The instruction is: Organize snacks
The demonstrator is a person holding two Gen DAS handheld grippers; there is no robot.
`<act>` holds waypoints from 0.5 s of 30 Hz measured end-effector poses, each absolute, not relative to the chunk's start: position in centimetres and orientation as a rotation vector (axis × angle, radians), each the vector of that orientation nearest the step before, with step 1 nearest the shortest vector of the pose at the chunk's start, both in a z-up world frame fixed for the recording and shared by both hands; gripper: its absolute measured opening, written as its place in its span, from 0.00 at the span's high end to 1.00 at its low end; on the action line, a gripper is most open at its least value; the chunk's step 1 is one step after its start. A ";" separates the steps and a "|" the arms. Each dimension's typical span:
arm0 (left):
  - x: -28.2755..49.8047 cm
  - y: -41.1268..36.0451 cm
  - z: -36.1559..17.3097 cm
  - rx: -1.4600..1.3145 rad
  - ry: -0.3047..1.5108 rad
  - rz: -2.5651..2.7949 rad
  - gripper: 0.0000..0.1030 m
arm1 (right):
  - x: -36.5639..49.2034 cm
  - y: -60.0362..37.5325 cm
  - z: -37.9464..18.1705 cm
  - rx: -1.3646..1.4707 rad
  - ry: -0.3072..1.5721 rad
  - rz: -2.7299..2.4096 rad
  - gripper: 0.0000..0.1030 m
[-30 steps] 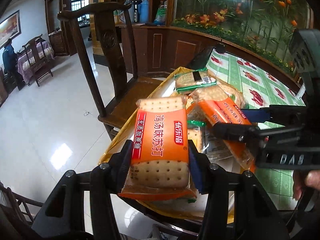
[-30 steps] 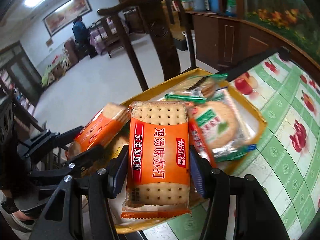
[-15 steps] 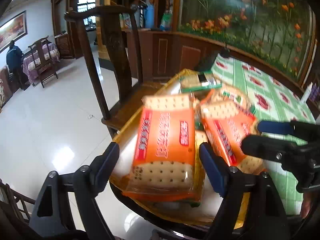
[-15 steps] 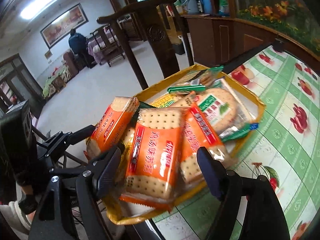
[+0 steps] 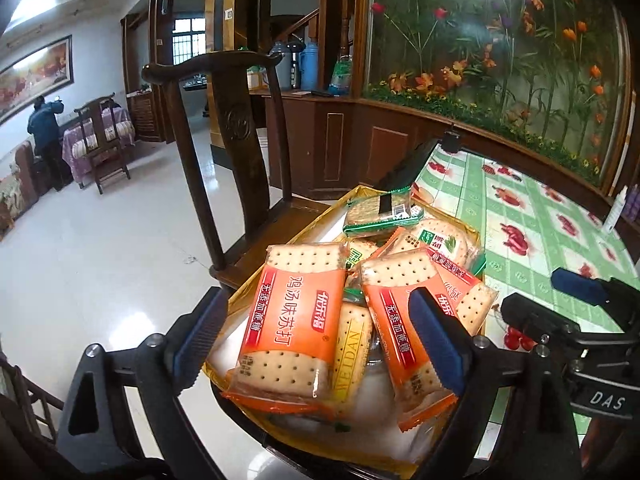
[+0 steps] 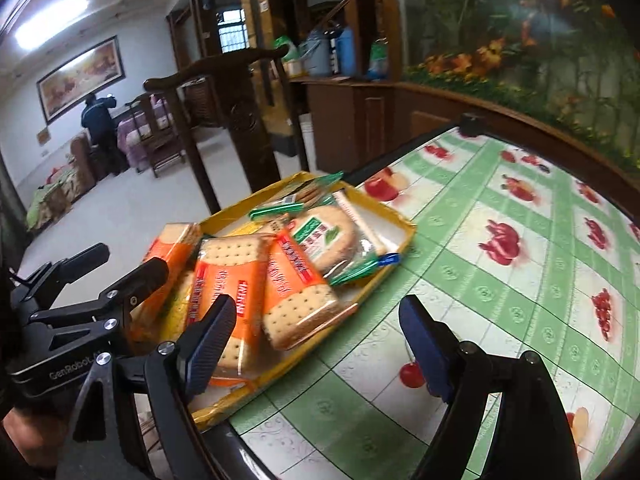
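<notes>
The table (image 6: pixel 500 280), under a green fruit-print cloth, filled the right of both views. At its near-left edge sat the yellow tray (image 5: pixel 240 300), heaped with cracker packets. The left gripper (image 5: pixel 316 332) had just been opening; its jaws stood wide, and the orange packet (image 5: pixel 296 320) lay between them in the frame's lower centre, touched by neither pad. The right gripper (image 6: pixel 316 344) had likewise just been opening and held nothing; a second orange packet (image 6: pixel 228 276) lay beyond its left finger (image 6: pixel 208 336).
</notes>
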State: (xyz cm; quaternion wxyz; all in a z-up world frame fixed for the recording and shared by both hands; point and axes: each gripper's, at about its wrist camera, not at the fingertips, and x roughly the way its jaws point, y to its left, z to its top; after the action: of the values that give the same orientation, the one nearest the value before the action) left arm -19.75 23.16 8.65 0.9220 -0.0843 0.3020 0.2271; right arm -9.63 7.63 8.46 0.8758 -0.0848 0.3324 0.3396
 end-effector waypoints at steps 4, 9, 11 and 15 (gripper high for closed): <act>-19.8 22.2 8.5 -0.107 0.631 0.511 0.11 | -10.0 7.5 8.2 -0.202 0.672 0.689 0.18; -20.7 21.9 8.8 -0.112 0.606 0.509 0.10 | -10.1 6.9 7.8 -0.177 0.679 0.686 0.18; -21.1 21.8 9.1 -0.103 0.593 0.529 0.09 | -10.2 6.8 7.8 -0.178 0.673 0.675 0.18; -21.6 21.5 9.6 -0.094 0.556 0.551 0.08 | -10.4 6.6 8.1 -0.172 0.670 0.680 0.18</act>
State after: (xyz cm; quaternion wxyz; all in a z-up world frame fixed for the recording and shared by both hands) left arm -21.65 21.51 9.55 0.9232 -0.0460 0.2708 0.2686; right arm -10.42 6.62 8.11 0.8847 -0.0827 0.3219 0.3268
